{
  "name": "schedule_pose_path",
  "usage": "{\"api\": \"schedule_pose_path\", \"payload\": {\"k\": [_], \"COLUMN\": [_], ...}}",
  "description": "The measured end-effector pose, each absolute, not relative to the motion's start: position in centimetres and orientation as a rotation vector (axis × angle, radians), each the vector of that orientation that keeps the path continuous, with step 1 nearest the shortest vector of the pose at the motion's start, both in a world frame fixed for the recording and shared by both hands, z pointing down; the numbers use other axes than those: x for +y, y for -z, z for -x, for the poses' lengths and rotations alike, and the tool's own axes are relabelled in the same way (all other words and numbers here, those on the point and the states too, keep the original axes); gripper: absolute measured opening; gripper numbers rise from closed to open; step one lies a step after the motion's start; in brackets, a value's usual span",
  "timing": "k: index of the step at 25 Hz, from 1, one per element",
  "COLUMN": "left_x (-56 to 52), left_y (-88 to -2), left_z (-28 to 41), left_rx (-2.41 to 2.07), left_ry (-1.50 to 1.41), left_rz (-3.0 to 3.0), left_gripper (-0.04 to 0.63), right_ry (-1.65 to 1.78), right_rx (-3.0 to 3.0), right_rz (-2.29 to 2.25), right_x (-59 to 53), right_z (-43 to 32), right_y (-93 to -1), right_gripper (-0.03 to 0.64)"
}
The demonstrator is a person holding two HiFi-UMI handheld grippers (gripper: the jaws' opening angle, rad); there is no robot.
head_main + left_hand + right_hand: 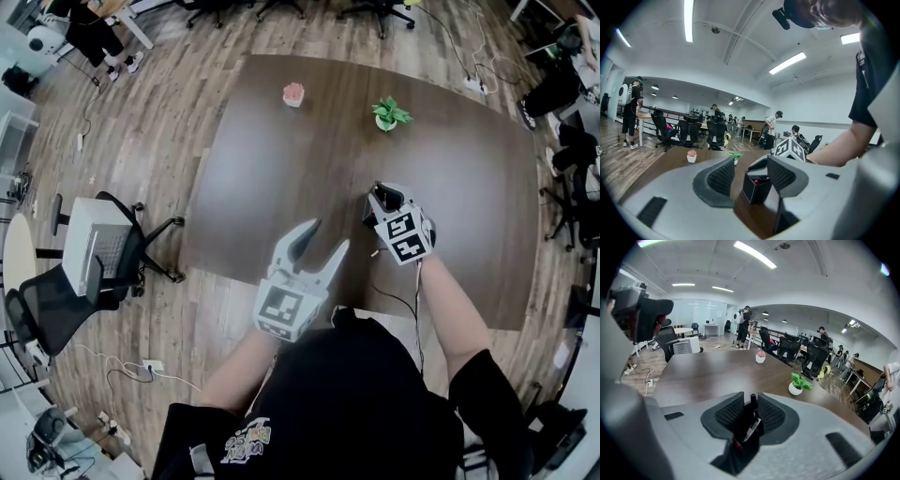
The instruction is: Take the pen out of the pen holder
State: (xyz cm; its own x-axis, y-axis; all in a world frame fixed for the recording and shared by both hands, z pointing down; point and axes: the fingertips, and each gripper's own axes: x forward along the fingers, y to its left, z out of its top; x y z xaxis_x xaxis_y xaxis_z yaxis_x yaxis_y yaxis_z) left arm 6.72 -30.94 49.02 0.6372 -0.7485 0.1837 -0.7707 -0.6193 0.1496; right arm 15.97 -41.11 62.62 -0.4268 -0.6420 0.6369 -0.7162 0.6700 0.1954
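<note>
Right gripper view: black pen (752,409) stands inside the pen holder (740,442).

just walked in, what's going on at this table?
A person at the dark table holds a gripper in each hand. The right gripper angles down over the black pen holder, its jaws on either side of a black pen that stands in the holder. A sliver of gap shows, so the pen isn't clamped yet. The left gripper is open and empty near the table's edge, pointing toward the holder. The pen is not out yet.
</note>
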Motion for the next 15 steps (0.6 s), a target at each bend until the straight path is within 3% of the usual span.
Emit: {"api": "schedule_pose_path", "payload": {"k": [9,15], "left_x": [-30.93,-30.83], "left_y": [-49.14,-48.94], "left_z": [-7.12,-7.29], "left_rx": [-1.228,-1.218], "left_ry": [-0.152,-0.153], "left_rz": [-2.648,-2.651], "left_gripper": [0.196,0.196], "right_ry": [-0.161,-0.147], "right_rx": [-2.183,-2.169], "right_rz": [-1.037,-1.032], "right_x": [-41.22,-41.16], "right_z": [-15.86,-16.11], "right_y": [-62.75,-62.64], "right_gripper": [0.089,0.041]}}
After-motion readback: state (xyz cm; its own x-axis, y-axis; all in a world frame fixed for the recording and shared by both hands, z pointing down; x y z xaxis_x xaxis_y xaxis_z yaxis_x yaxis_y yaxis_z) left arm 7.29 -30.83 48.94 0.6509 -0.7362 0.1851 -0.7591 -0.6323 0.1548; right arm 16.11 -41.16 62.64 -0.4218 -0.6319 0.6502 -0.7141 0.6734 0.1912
